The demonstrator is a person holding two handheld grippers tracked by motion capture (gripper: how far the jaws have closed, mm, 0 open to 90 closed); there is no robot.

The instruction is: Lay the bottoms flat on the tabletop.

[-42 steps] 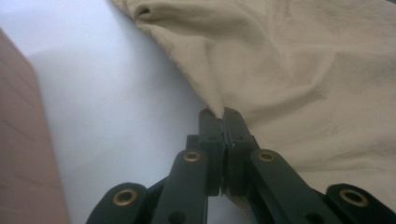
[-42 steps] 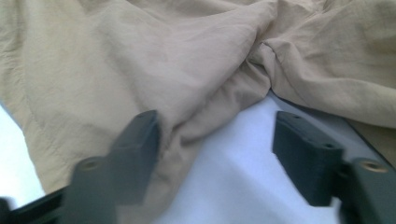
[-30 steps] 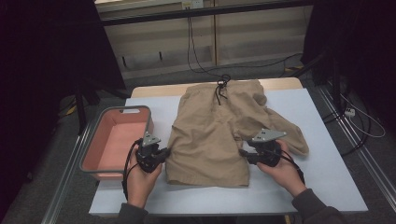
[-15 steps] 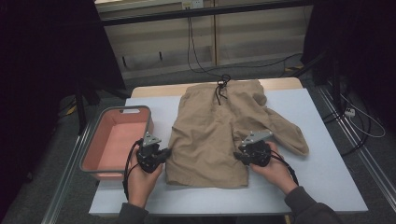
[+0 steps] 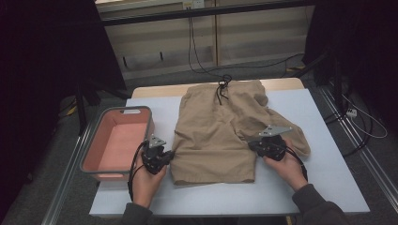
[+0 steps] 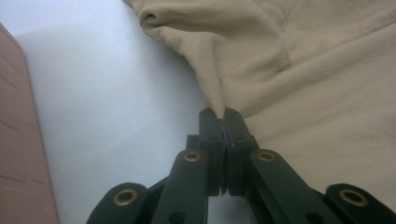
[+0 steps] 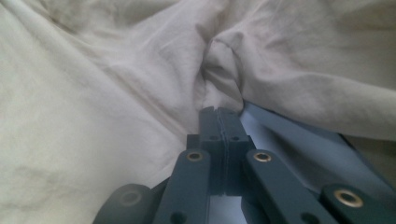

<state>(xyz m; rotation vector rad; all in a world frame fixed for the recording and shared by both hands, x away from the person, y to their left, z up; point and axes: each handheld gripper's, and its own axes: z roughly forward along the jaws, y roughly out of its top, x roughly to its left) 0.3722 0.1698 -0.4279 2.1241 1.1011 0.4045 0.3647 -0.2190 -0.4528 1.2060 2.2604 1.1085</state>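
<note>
Tan shorts (image 5: 216, 126) lie flat on the pale table (image 5: 319, 187), waistband and dark drawstring (image 5: 221, 86) at the far side. My left gripper (image 5: 170, 154) is shut on the shorts' left edge; in the left gripper view its jaws (image 6: 219, 114) pinch a raised fold of the cloth (image 6: 303, 70). My right gripper (image 5: 252, 145) sits at the right side of the near leg. Its jaws have just been closing and now meet, with a bunch of the shorts (image 7: 93, 93) caught at their tip (image 7: 219, 112). A hand holds each gripper.
An empty pink bin (image 5: 117, 143) with a grey rim stands at the table's left, beside my left hand. One leg of the shorts trails right past my right gripper. Cables lie on the floor behind the table. Bare tabletop shows right and front.
My right gripper has slid left onto the shorts' edge and closed on the cloth. The left gripper has stayed put, still pinching the left edge.
</note>
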